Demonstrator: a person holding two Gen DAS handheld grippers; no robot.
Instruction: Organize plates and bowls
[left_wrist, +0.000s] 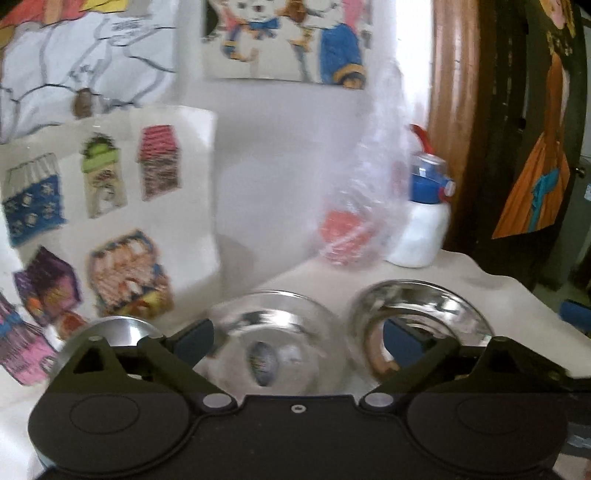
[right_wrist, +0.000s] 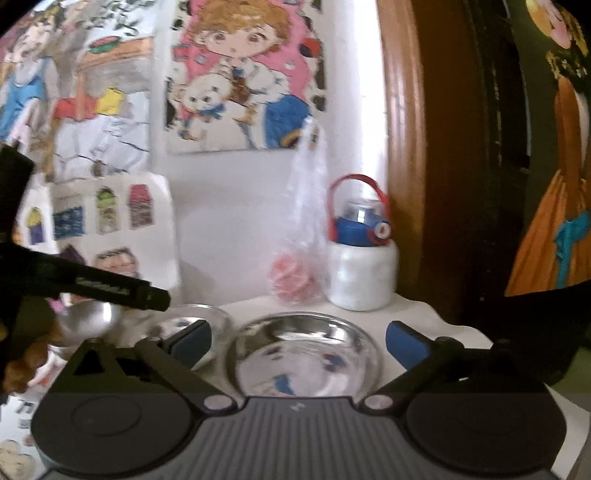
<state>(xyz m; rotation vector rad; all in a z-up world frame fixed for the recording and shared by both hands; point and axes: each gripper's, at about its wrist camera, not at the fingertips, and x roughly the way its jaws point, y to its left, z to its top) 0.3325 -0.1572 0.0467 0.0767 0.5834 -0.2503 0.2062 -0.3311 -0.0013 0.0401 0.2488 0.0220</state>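
Three shiny steel bowls stand in a row on the white table (left_wrist: 517, 295). In the left wrist view they are the left bowl (left_wrist: 118, 328), the middle bowl (left_wrist: 273, 332) and the right bowl (left_wrist: 436, 302). My left gripper (left_wrist: 298, 339) is open, its blue pads (left_wrist: 195, 339) wide apart just in front of the middle bowl and touching nothing. In the right wrist view the right bowl (right_wrist: 306, 350) lies ahead between the spread fingers of my open right gripper (right_wrist: 298, 345), clear of the pads. The middle bowl (right_wrist: 199, 317) and the left bowl (right_wrist: 88, 317) sit to its left, under the left gripper's black body (right_wrist: 103, 284).
A white bottle with a blue lid (left_wrist: 421, 229) (right_wrist: 364, 273) and a clear plastic bag holding something pink (left_wrist: 351, 229) (right_wrist: 299, 273) stand behind the bowls. A white box with coloured drawings (left_wrist: 110, 206) is at the back left. A hand (right_wrist: 22, 362) shows at the left edge.
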